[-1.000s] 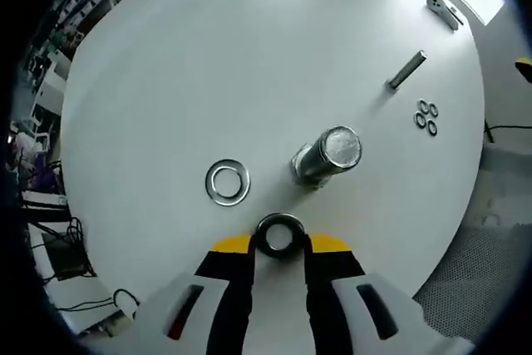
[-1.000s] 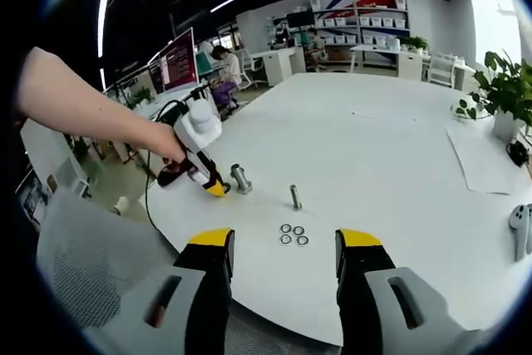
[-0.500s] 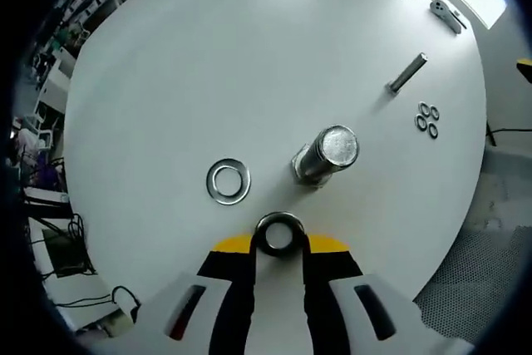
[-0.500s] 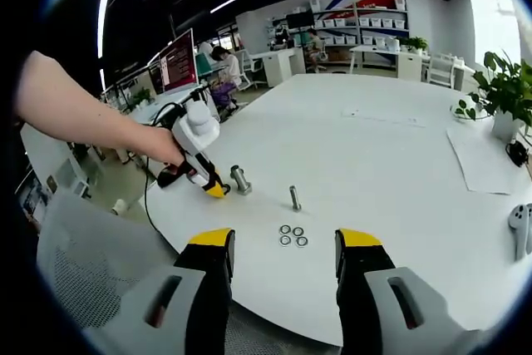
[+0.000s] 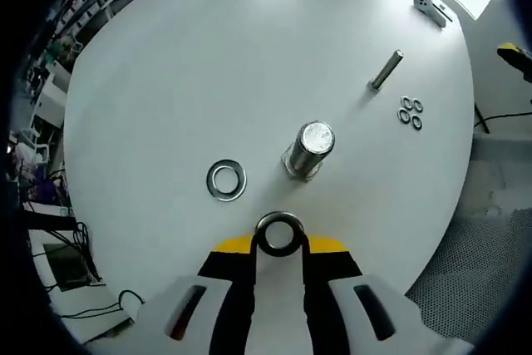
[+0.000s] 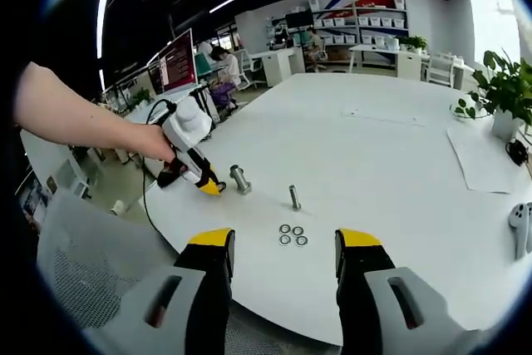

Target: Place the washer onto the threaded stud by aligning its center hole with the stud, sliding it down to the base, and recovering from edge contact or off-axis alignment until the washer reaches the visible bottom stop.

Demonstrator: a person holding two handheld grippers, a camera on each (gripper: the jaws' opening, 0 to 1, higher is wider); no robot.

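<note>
The left hand-held gripper (image 5: 279, 243) is pinching a dark metal ring-shaped washer (image 5: 278, 234) between its yellow-tipped black jaws, held flat above the round white counter (image 5: 208, 64). From the left gripper view the washer sits near the counter's edge, apart from the thick silver threaded stud (image 5: 306, 149) that stands upright a little beyond it and to the right. A second, lighter silver flat washer (image 5: 226, 181) lies on the counter to the left of the stud, clear of both the stud and the held one. Further off to the right a thin silver bolt (image 5: 386, 70) stands tilted in the view, with a small cluster of little silver rings (image 5: 410, 111) just beside it.

In the right gripper view the right hand-held gripper (image 6: 284, 247) is spread wide with nothing between its jaws, hanging at the near edge of the counter, just short of the little rings (image 6: 292, 234). Beyond them stand the thin bolt (image 6: 294, 197) and the thick stud (image 6: 240, 179). The person's bare forearm (image 6: 79, 116) reaches in from the left, holding the left hand-held gripper (image 6: 208, 188) with its tip close beside the stud. A potted green plant (image 6: 504, 97) stands at the counter's far right.
</note>
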